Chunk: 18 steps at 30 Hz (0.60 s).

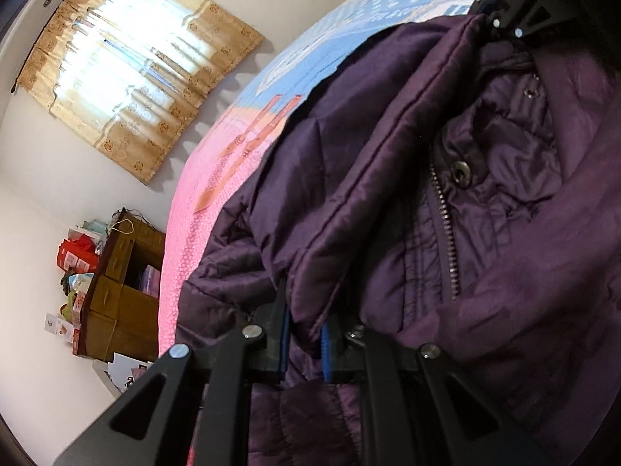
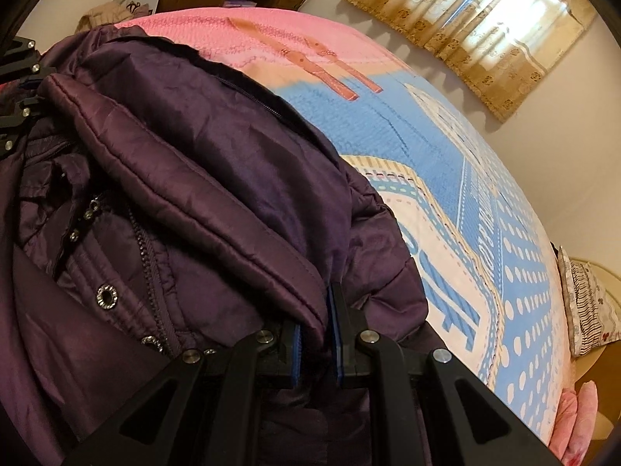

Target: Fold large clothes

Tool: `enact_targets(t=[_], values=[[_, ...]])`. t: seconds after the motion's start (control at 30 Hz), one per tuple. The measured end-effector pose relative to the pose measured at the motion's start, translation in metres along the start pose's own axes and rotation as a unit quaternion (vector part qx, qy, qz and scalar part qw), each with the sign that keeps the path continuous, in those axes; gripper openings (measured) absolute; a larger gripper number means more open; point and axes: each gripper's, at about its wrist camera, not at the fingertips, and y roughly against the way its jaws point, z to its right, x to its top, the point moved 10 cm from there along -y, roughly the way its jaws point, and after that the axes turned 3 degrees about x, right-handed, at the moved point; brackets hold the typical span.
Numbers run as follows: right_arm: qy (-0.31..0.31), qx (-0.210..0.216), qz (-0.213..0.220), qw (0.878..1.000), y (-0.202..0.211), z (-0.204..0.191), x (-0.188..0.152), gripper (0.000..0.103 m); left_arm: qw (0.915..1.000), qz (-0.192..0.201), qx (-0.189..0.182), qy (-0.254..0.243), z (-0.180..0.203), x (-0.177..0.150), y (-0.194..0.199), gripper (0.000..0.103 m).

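A large dark purple padded jacket with a metal zipper and snap buttons lies bunched on the bed. My left gripper is shut on a thick fold of the purple jacket, whose fabric is pinched between the blue pads. In the right wrist view the same jacket fills the left half. My right gripper is shut on another padded edge of it. The right gripper shows at the top right of the left wrist view, and the left gripper at the left edge of the right wrist view.
The bed cover is pink at one end and blue and white at the other. A brown wooden cabinet with boxes beside it stands past the bed. A curtained window is on the wall. A pillow lies at the right.
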Motion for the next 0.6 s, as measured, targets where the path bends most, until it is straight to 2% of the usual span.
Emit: enact_targets(t=[0.07,0.1,0.13,0.17,0.23,0.3,0.33,0.37,0.4,0.47,0.53,0.6], values=[[-0.010,0.015,-0.008,1.000,0.014,0.005,0.000,0.023,1.0000,0.001,0.003,-0.003,0.001,0.000,0.000,0.013],[-0.033,0.037,-0.008,0.999,0.025,0.009,0.001,0.033,1.0000,0.002,0.004,-0.003,0.001,0.000,0.000,0.013],[-0.058,0.055,0.000,0.997,0.036,0.013,0.004,0.042,1.0000,0.002,0.004,0.000,0.000,-0.001,0.000,0.013],[-0.090,0.072,0.019,0.993,0.051,0.020,0.011,0.044,1.0000,0.004,0.003,0.003,0.003,0.000,0.000,0.013],[-0.151,0.088,0.058,0.983,0.073,0.035,0.027,0.053,1.0000,0.006,0.002,0.006,0.003,-0.001,0.000,0.012],[-0.220,0.092,0.088,0.967,0.081,0.050,0.044,0.063,1.0000,0.008,0.001,0.005,0.004,-0.002,0.000,0.010],[-0.220,0.092,0.088,0.967,0.081,0.050,0.044,0.064,1.0000,0.009,0.001,0.005,0.004,-0.003,0.000,0.010],[-0.261,0.120,0.104,0.952,0.071,0.047,0.064,0.064,0.9999,0.009,0.001,0.005,0.005,-0.003,0.000,0.010],[-0.272,0.129,0.102,0.948,0.061,0.042,0.069,0.064,0.9999,0.009,0.002,0.004,0.005,-0.004,0.000,0.010],[-0.276,0.133,0.077,0.949,0.033,0.027,0.074,0.064,0.9999,0.012,0.005,0.002,0.006,-0.004,0.001,0.010],[-0.270,0.127,0.033,0.954,0.003,0.007,0.062,0.064,0.9999,0.014,0.007,0.002,0.007,-0.005,0.003,0.010],[-0.256,0.123,0.008,0.959,-0.014,-0.011,0.045,0.064,0.9998,0.018,0.007,0.008,0.006,-0.006,0.009,0.014]])
